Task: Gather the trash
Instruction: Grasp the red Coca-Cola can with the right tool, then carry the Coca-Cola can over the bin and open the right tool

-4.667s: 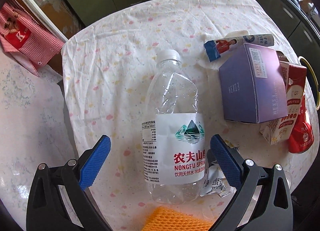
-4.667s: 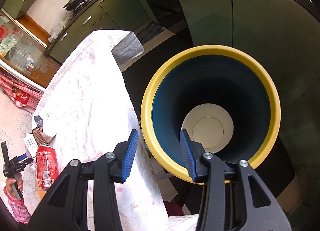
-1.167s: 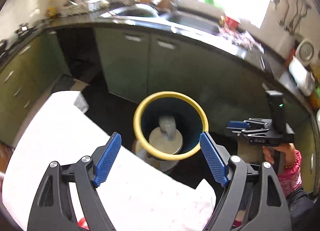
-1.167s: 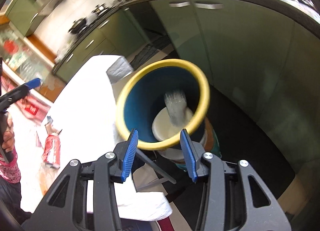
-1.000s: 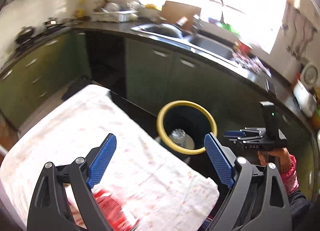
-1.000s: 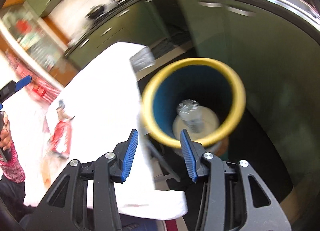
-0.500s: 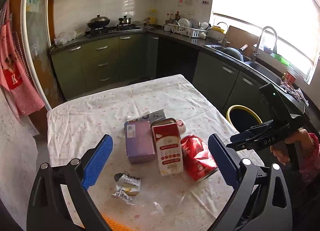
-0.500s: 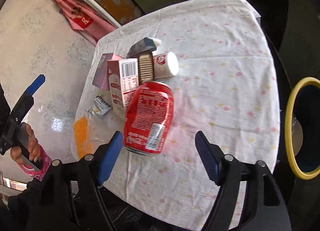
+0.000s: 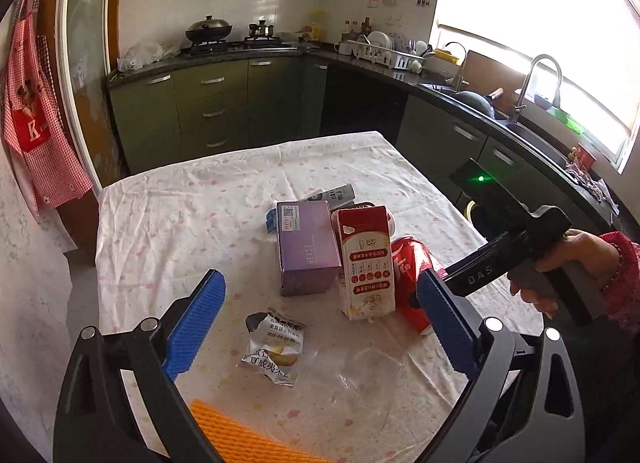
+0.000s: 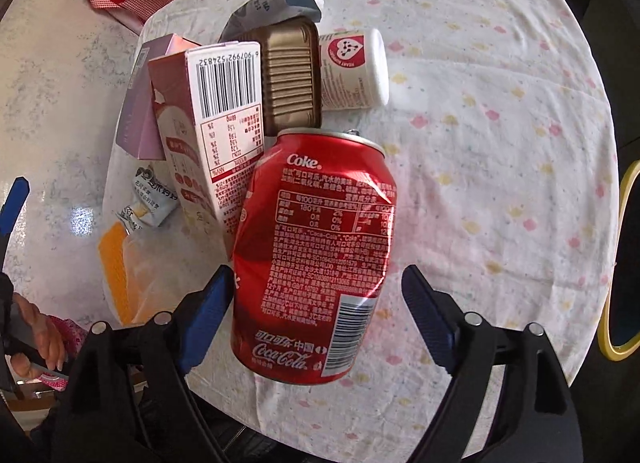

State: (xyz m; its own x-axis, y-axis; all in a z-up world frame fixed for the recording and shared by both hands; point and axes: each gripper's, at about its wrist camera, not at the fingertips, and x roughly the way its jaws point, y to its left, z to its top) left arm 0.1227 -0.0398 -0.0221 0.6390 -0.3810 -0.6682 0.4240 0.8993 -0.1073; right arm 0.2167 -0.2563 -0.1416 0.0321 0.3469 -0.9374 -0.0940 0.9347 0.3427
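Two spread right gripper (image 10: 316, 303) jaws low around lying Coke can (image 10: 316, 247).

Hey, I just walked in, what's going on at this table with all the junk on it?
A person is clearing trash off the table with a handheld gripper in each hand. The right gripper is open around a dented Coke can lying on its side, not yet clamped. The left gripper hangs open and empty above a snack wrapper. A red milk carton, a purple box and a small white bottle remain. The yellow-rimmed bin sits past the table's edge.
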